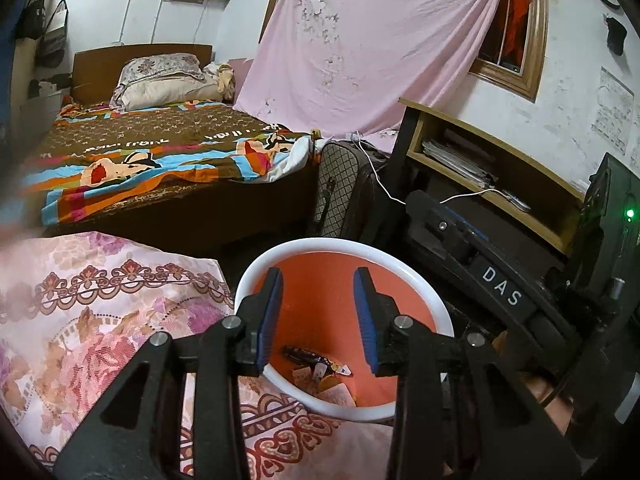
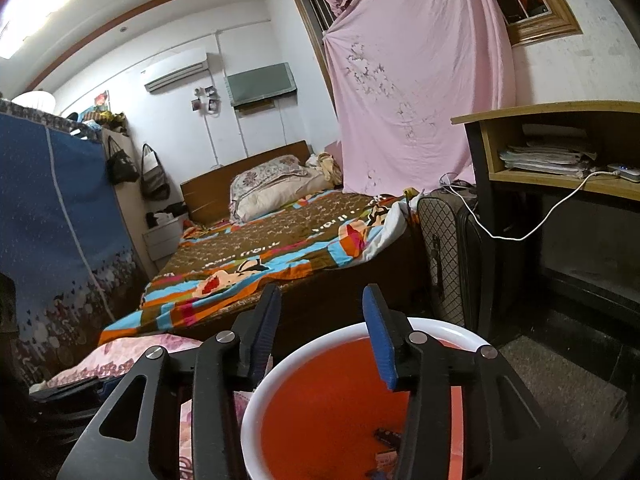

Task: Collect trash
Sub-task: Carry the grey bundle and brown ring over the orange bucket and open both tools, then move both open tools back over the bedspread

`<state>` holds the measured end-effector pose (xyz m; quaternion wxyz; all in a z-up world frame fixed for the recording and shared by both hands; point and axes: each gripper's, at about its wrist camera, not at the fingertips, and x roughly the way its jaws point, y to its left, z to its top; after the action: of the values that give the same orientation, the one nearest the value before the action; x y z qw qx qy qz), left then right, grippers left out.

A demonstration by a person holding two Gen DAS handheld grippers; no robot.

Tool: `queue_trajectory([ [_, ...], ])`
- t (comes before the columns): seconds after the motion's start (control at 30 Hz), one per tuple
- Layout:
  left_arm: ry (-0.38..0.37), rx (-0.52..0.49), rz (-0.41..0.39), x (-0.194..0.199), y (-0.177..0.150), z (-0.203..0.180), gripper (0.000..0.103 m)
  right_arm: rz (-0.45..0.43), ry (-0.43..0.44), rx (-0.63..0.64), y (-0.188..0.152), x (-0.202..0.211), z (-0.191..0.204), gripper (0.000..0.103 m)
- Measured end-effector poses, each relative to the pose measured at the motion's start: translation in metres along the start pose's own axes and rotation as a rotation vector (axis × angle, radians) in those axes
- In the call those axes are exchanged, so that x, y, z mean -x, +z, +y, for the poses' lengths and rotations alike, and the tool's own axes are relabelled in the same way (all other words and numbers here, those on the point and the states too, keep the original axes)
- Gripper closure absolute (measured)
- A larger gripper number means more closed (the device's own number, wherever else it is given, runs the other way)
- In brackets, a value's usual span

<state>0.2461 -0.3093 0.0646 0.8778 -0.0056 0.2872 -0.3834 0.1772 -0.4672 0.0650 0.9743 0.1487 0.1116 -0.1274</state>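
Two grippers of mine hang over a round orange plastic bin with a white rim [image 1: 404,276], both with jaws apart and nothing between them.

My left gripper [image 1: 318,316] and right gripper [image 2: 318,334] each show blue pads. Trash lies at the bin's bottom: a dark crumpled wrapper [image 1: 304,354] and scraps of paper [image 1: 338,394]. The bin stands just beside a pink floral quilt [image 1: 100,312], near a black desk with a wooden shelf [image 1: 500,184].
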Motion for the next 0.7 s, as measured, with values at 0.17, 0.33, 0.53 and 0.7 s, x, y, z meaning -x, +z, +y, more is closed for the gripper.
queue_trajectory([
  [0.17, 0.04, 0.025, -0.026, 0.006, 0.001, 0.007, 0.079, -0.001, -0.001, 0.001, 0.0, 0.0, 0.0, 0.06],
  [0.33, 0.083, 0.068, -0.045, 0.013, 0.0, 0.019, 0.076, -0.004, 0.004, 0.01, 0.001, 0.001, 0.002, 0.058],
  [0.53, 0.129, 0.085, -0.07, 0.024, 0.0, 0.028, 0.071, -0.01, 0.012, 0.026, 0.001, 0.002, 0.009, 0.058],
  [0.7, 0.18, 0.094, -0.105, 0.037, 0.0, 0.035, 0.063, -0.019, 0.017, 0.048, 0.0, 0.003, 0.018, 0.057],
])
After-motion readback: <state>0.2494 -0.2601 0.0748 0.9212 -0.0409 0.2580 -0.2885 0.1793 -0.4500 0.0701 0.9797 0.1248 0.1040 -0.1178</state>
